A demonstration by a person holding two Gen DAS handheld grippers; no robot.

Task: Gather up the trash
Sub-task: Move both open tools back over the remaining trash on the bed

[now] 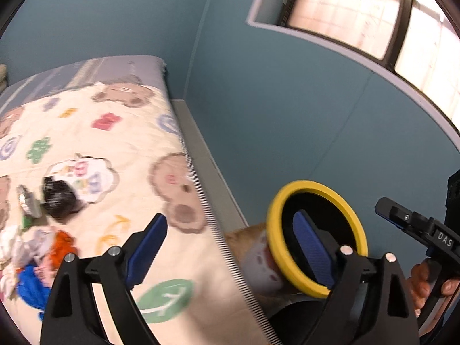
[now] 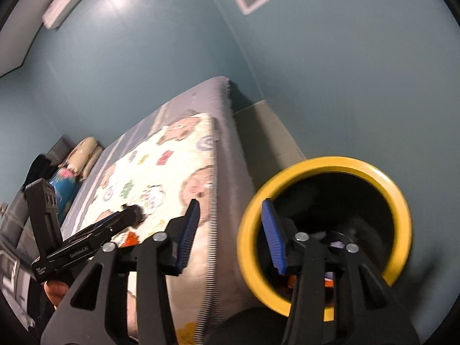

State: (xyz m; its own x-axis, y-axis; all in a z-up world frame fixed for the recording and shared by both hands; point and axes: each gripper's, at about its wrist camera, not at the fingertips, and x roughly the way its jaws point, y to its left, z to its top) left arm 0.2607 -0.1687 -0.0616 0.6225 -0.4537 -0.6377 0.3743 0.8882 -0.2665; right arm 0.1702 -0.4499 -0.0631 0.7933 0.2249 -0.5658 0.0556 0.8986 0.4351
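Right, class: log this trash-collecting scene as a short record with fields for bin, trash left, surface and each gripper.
bin: yellow-rimmed bin beside the bed, dark inside
trash left: black crumpled piece, orange scrap, blue scrap, white wads
surface: patterned bedspread
left gripper: open, nothing between its fingers
right gripper: open, nothing held

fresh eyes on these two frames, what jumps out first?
The yellow-rimmed bin beside the bed, right in front of the right gripper, whose jaws stand apart with nothing between them. Next, the cartoon-print quilt on the bed, with a heap of crumpled trash and a black wad near its left edge in the left wrist view. The left gripper is wide open and empty.
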